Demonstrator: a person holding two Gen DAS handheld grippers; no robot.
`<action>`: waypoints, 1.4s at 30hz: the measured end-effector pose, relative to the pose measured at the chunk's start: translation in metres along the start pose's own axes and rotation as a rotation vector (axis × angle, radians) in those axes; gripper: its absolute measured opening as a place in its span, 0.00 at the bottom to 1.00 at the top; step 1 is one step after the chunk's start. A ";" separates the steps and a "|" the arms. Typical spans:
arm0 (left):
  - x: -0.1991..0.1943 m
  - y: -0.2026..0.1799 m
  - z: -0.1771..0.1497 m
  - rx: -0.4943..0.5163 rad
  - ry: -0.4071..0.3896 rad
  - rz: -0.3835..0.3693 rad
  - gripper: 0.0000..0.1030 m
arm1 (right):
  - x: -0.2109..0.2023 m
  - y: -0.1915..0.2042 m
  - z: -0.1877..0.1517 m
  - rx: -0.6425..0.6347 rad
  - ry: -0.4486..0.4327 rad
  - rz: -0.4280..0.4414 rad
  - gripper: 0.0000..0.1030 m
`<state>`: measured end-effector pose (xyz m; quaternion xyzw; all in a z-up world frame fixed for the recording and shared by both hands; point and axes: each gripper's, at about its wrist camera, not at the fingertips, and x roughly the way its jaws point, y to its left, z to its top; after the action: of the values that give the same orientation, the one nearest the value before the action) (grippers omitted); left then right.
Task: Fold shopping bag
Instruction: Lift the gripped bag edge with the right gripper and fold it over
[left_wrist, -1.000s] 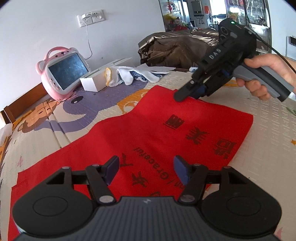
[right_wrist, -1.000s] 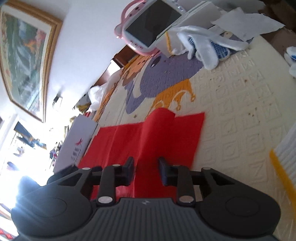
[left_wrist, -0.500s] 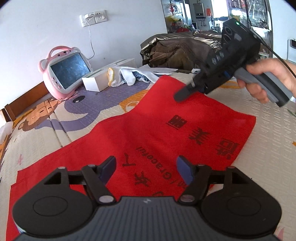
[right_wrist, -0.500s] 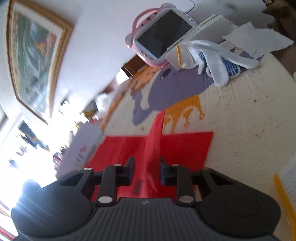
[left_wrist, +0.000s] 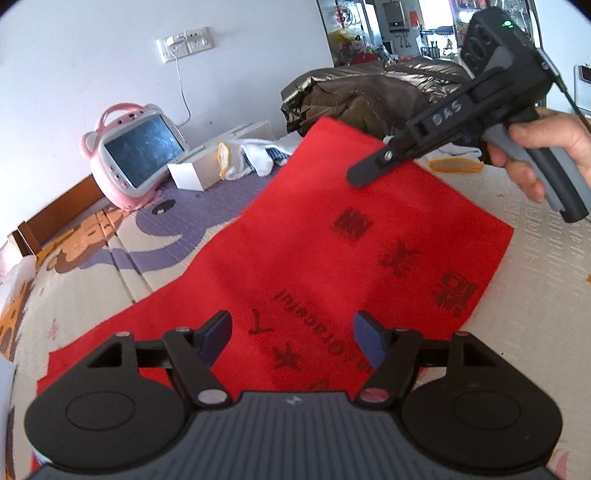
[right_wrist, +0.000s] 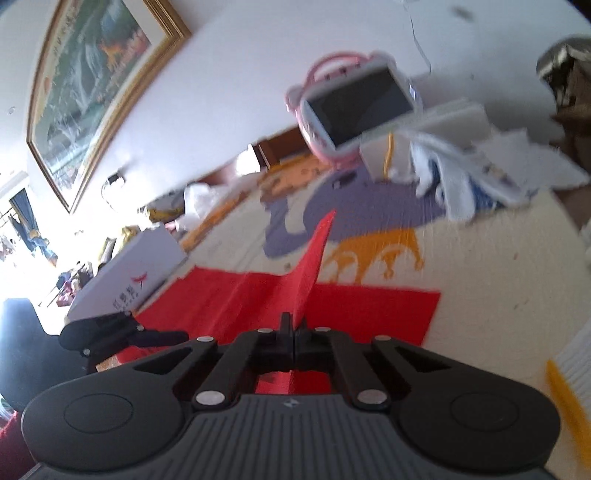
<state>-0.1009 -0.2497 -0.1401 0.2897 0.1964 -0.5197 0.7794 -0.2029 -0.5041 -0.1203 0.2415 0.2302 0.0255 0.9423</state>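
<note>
**Red shopping bag, one corner lifted off the play mat**

Item: red shopping bag (left_wrist: 332, 258), dark printed lettering, spread flat across the patterned play mat (left_wrist: 122, 254) except at its far corner, which stands raised above the mat.

Right gripper (left_wrist: 360, 177): I have its fingers (right_wrist: 284, 328) closed together on the bag's edge; in the right wrist view the red fabric rises from between them as a thin upright sheet. A hand (left_wrist: 546, 147) grips the handle at the upper right of the left wrist view.

Left gripper (left_wrist: 291, 338): I hold it low over the near part of the bag, fingers (left_wrist: 218, 332) moderately wide apart, nothing between them; the fabric lies beneath.

Surroundings, far side of the mat: pink toy tablet (left_wrist: 136, 155) leaning at the wall; white box (left_wrist: 195, 170) beside it; white cloth (left_wrist: 255, 158); brown jacket (left_wrist: 369, 96) heaped behind the lifted corner. Framed painting (right_wrist: 88, 85) on the wall in the right wrist view, much blurred.
</note>
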 end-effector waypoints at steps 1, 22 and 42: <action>-0.001 0.001 0.001 0.000 -0.003 0.004 0.71 | -0.007 0.002 0.001 0.000 -0.024 -0.012 0.01; -0.050 0.117 0.024 -0.099 -0.081 0.293 0.76 | -0.058 0.054 -0.059 -0.473 -0.306 -0.111 0.01; 0.090 0.145 0.059 0.298 0.156 0.240 0.77 | -0.087 0.137 -0.099 -0.933 -0.353 -0.005 0.01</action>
<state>0.0677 -0.3085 -0.1140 0.4626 0.1412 -0.4222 0.7667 -0.3157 -0.3531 -0.0967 -0.2058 0.0316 0.0823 0.9746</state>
